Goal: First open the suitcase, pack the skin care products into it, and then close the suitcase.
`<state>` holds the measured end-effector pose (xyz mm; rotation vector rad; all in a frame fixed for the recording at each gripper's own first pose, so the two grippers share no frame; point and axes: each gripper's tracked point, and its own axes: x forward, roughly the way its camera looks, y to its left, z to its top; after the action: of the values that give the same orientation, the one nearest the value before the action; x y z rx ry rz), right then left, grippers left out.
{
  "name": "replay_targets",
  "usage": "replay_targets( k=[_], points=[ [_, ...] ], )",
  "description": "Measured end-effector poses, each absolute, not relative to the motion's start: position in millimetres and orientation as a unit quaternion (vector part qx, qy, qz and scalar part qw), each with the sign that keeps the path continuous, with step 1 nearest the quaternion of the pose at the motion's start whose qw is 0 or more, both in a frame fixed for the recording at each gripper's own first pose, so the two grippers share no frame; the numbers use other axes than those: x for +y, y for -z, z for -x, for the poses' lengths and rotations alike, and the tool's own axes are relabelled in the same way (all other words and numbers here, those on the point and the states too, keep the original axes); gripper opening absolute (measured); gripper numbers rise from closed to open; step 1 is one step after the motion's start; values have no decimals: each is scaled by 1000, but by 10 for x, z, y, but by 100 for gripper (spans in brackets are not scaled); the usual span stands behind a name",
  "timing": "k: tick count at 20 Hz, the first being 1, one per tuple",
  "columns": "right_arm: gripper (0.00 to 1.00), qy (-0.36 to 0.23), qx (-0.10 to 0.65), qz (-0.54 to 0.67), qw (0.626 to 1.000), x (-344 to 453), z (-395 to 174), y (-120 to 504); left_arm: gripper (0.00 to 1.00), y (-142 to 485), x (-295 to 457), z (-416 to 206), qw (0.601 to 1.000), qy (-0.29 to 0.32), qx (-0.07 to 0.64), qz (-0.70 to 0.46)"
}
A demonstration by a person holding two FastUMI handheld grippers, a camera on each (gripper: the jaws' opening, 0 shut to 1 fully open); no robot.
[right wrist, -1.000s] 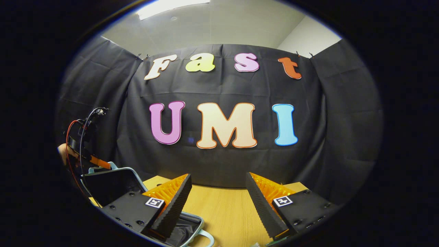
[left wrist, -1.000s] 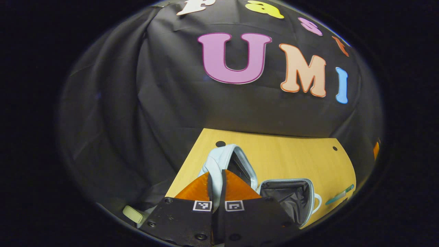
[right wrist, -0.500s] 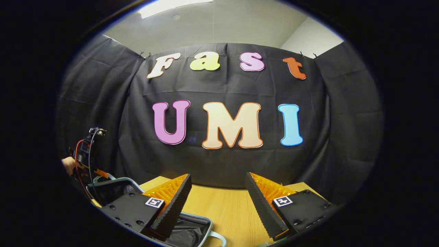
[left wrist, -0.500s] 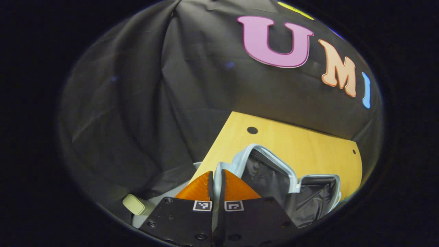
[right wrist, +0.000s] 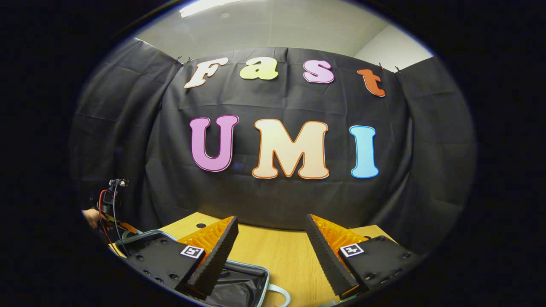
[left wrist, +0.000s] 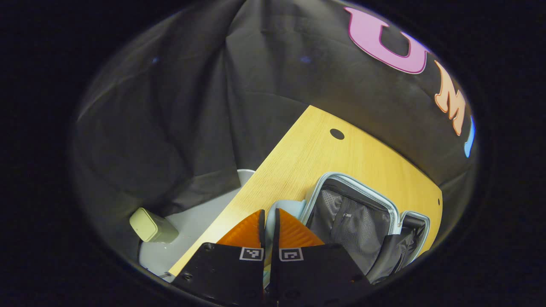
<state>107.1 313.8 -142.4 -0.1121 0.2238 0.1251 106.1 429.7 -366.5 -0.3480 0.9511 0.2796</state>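
The suitcase [left wrist: 362,213] lies open on the table [left wrist: 324,153], its lid [left wrist: 349,209] folded back flat so the lined halves face up for packing, because the left gripper [left wrist: 268,221] pinches the lid's edge while the right gripper [right wrist: 271,243] hovers spread, empty.

Suitcase lid [left wrist: 354,213] now lower, nearly flat.

The open suitcase [left wrist: 362,213] lies on the table [left wrist: 324,157], near its left edge; a small box [left wrist: 151,226] sits on the floor beyond that edge.
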Motion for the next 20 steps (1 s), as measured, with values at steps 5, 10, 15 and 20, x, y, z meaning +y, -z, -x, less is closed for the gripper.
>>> replay_targets(
  k=[5, 10, 15, 20],
  points=[
    [99, -67, 118, 64, 989, 3077, -1070, 1432, 8, 3851, 4534, -1032, 877, -185, 416, 154],
    [99, -74, 106, 61, 990, 2887, -1000, 1358, 96, 3113, 4603, -1031, 916, -242, 290, 134],
    [99, -85, 84, 45, 992, 2576, -950, 1172, 96, 1808, 4146, -1055, 959, -231, 150, 64],
    [98, -86, 59, 24, 994, 2148, -928, 918, 95, 1041, 3007, -961, 985, -146, 89, 30]
  ],
)
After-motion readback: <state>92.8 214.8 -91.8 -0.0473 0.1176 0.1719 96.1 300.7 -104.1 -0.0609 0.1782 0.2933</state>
